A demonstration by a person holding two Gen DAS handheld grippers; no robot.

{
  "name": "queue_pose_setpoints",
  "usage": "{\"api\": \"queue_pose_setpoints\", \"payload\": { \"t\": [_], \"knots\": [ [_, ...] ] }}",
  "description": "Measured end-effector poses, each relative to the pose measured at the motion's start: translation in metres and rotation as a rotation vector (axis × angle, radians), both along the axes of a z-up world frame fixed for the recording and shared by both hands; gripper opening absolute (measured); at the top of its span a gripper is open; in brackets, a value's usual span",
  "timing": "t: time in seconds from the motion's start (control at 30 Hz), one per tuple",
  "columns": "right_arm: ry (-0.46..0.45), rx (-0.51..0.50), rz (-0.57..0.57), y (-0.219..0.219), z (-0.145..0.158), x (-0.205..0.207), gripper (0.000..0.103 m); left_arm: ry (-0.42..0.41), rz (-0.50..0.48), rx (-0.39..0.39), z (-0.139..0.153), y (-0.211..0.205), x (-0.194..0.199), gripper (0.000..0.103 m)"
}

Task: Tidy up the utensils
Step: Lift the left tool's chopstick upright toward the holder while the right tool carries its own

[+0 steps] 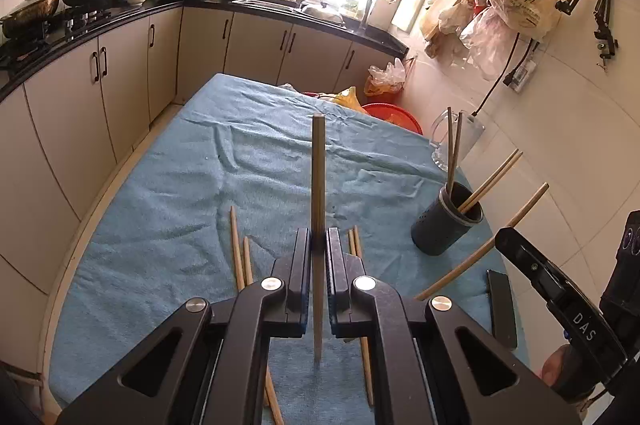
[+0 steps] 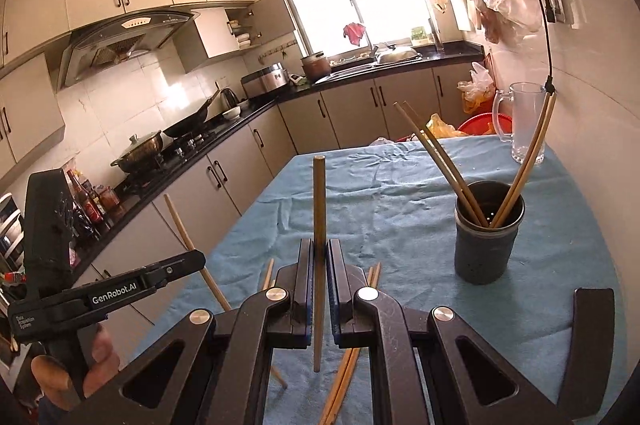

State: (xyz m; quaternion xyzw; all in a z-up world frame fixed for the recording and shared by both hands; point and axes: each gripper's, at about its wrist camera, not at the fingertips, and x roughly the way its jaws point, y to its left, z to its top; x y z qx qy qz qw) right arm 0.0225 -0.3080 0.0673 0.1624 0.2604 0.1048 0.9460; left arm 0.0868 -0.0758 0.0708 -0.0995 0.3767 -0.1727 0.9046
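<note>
A table under a blue cloth [image 1: 192, 185] fills the kitchen foreground, with a dark utensil holder [image 2: 486, 231] standing upright toward its right side and a clear glass pitcher [image 2: 520, 121] behind it against the wall. A dark phone-like slab [image 1: 502, 307] lies near the table's right edge.

The left gripper [image 1: 319, 245] is clamped on one chopstick [image 1: 318, 205], which stands nearly vertical between the pads. The right gripper [image 2: 319, 253] is likewise closed on a single chopstick [image 2: 319, 217], upright and clear of the cloth. Both grippers hang above the near part of the table, with the holder ahead and to the right.

The step in hand seems to be carrying these sticks to the holder. To do it well, each stick probably wants to stay close to vertical, be brought over the open mouth, and be lowered past the rim before the pads let go. The sticks already leaning inside splay outward, so coming in through the gap between them should avoid knocking them. One gripper at a time looks safer, since the mouth is narrow.

Counted: four chopsticks in the holder, two held, and four that can be made out lying on the cloth [image 1: 236, 249] beneath the grippers, in two pairs; any others are hidden. One holder, one pitcher.
</note>
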Motion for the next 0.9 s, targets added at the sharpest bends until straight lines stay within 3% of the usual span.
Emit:
{"api": "queue_pose_setpoints", "payload": {
  "t": [0.9],
  "knots": [
    [-0.021, 0.030, -0.025, -0.016, 0.005, -0.010, 0.007, -0.017, -0.025, 0.000, 0.007, -0.007, -0.004, 0.006]
  ]
}}
